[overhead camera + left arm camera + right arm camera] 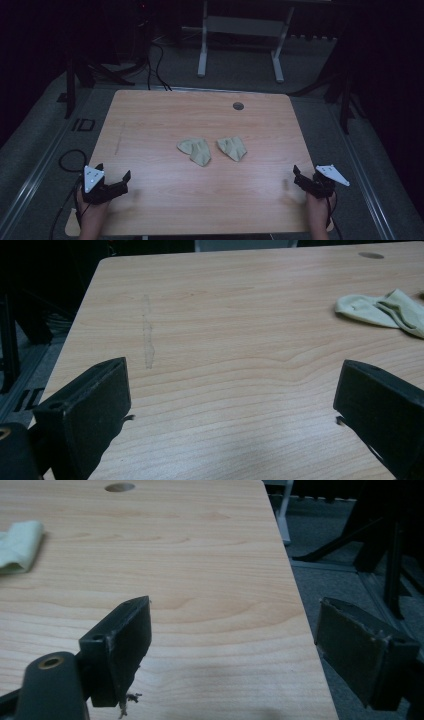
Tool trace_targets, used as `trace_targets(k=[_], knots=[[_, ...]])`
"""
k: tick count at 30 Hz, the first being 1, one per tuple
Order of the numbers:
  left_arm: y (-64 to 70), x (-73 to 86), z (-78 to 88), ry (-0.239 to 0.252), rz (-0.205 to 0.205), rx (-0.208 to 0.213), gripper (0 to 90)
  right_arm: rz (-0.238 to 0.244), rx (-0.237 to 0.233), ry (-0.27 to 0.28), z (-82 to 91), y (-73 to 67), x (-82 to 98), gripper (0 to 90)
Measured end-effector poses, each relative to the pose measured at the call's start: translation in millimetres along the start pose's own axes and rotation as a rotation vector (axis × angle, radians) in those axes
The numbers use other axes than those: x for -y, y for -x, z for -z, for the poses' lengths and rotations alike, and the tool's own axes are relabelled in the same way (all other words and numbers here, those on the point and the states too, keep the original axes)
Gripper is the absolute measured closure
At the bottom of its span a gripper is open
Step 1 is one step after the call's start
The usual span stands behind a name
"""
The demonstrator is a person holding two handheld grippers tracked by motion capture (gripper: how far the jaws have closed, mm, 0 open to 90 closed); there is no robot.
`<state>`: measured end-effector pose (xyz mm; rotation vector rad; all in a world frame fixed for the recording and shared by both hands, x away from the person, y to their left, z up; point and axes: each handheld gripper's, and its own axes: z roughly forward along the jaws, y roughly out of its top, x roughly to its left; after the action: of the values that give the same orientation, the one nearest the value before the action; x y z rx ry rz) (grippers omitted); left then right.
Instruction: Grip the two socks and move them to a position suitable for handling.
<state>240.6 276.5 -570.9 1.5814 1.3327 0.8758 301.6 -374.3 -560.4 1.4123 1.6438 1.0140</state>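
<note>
- Because both grippers stand well apart from the work, any approach you make crosses a long stretch of bare table (150,120); a low, fast sweep could drag a jaw tip across the wood.
- Locate the work first: two pale cloth pieces lie near the middle of the table, the left cloth (195,150) just beside the right cloth (232,148), with a narrow gap between them. Whether they are socks or folded rags cannot be told.
- Expect a soft, limp item: a pinch at one edge probably lifts a single layer and lets the rest unfold or trail.
- Avoid pushing one cloth into the other; a jaw arriving from the side could bunch both together and make a clean pick harder.
- Watch the right gripper (306,181): it sits close to the table's right edge, and in the right gripper view one jaw hangs over the floor beyond that edge.
- Note the state of the left gripper (113,179): jaws spread wide, nothing between them, near the front left corner of the table.
- Note the state of the right gripper: jaws likewise wide and empty.
- Observe the pose: each forearm enters from the near side, hands low over the table, both grippers pointing forward and slightly inward toward the cloths.
- Keep the trailing cables clear of the table edge as you reach.
</note>
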Motion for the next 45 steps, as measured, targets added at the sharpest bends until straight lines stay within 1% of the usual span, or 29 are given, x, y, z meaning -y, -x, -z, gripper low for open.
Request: trace_targets(k=[3, 5, 6, 7, 9, 10, 12, 14, 17, 18, 19, 20, 22, 24, 25, 26, 27, 31, 32, 34, 35, 36, 39, 41, 44, 45], knots=[[-1.2, -0.3, 1.2, -0.001, 0.005, 0.002, 1.7, 0.004, -0.010, 0.006, 1.2, -0.1, -1.3, 15.0], [-2.5, -0.1, 3.0, -0.002, 0.008, 0.005, 1.7, 0.022, -0.019, 0.000, 1.4, 2.0, -4.4, 15.1], [-2.5, -0.1, 3.0, -0.002, 0.008, 0.005, 1.7, 0.022, -0.019, 0.000, 1.4, 2.0, -4.4, 15.1], [-3.5, 1.0, 4.3, -0.007, 0.011, 0.012, 1.7, 0.003, -0.059, -0.016, 1.7, 4.6, -7.1, 15.3], [-4.9, 1.6, 4.8, -0.010, 0.019, 0.013, 1.7, -0.002, -0.076, -0.034, 1.8, 5.7, -8.9, 15.9], [-5.6, 1.5, 4.7, -0.009, 0.022, 0.012, 1.7, 0.000, -0.085, -0.054, 0.9, 6.1, -9.7, 16.3], [-5.8, 1.7, 4.6, -0.008, 0.025, 0.010, 1.7, -0.003, -0.118, -0.093, -2.5, 6.1, -10.8, 16.3], [-5.1, 1.9, 4.2, -0.011, 0.021, 0.013, 1.7, -0.016, -0.151, -0.131, -6.7, 4.4, -11.4, 16.3], [-4.5, 1.7, 3.9, -0.012, 0.020, 0.017, 1.7, -0.007, -0.178, -0.165, -11.0, -1.7, -13.8, 16.2], [-4.3, 1.6, 3.8, -0.010, 0.018, 0.017, 1.7, -0.002, -0.193, -0.166, -12.0, -3.6, -15.3, 16.2], [-4.3, 1.6, 3.8, -0.010, 0.018, 0.017, 1.7, -0.002, -0.193, -0.166, -12.0, -3.6, -15.3, 16.2], [-4.2, 1.5, 3.8, -0.010, 0.020, 0.016, 1.7, 0.010, -0.200, -0.172, -13.6, -8.3, -19.6, 16.1], [-4.5, 1.4, 3.4, -0.012, 0.022, 0.017, 1.7, 0.021, -0.215, -0.174, -15.7, -12.7, -23.6, 16.1], [-4.5, 1.4, 3.1, -0.010, 0.024, 0.017, 1.7, 0.043, -0.235, -0.192, -18.7, -17.7, -27.6, 16.2], [-4.6, 1.4, 3.0, -0.012, 0.022, 0.016, 1.7, 0.043, -0.235, -0.192, -18.7, -17.7, -27.6, 16.2], [-4.6, 1.6, 2.9, -0.013, 0.022, 0.019, 1.7, 0.061, -0.272, -0.203, -22.3, -23.1, -31.2, 16.2], [-4.6, 1.9, 3.1, -0.015, 0.021, 0.017, 1.7, 0.071, -0.289, -0.214, -24.3, -26.0, -32.8, 16.2], [-4.8, 1.8, 3.3, -0.015, 0.024, 0.017, 1.7, 0.111, -0.325, -0.257, -33.2, -37.6, -38.4, 16.2], [-4.8, 1.8, 3.3, -0.015, 0.024, 0.017, 1.7, 0.111, -0.325, -0.257, -33.2, -37.6, -38.4, 16.2], [-4.6, 1.7, 3.3, -0.014, 0.022, 0.020, 1.7, 0.125, -0.354, -0.268, -39.5, -44.5, -42.9, 16.2], [-4.6, 1.6, 3.3, -0.014, 0.021, 0.019, 1.7, 0.125, -0.354, -0.268, -39.5, -44.5, -42.9, 16.2], [-4.4, 1.5, 2.9, -0.014, 0.022, 0.019, 1.7, 0.136, -0.362, -0.269, -43.4, -48.9, -45.9, 16.2], [-4.2, 1.5, 1.9, -0.019, 0.022, 0.022, 1.7, 0.137, -0.386, -0.273, -49.1, -55.7, -50.6, 16.1], [-3.9, 1.5, 1.4, -0.022, 0.021, 0.026, 1.7, 0.151, -0.400, -0.271, -53.0, -61.4, -53.7, 15.8], [-3.6, 2.0, 1.3, -0.026, 0.020, 0.021, 1.7, 0.151, -0.418, -0.267, -59.1, -70.1, -58.2, 14.7], [-3.4, 1.9, 1.6, -0.024, 0.020, 0.019, 1.7, 0.150, -0.418, -0.269, -61.5, -73.0, -59.6, 14.4]])
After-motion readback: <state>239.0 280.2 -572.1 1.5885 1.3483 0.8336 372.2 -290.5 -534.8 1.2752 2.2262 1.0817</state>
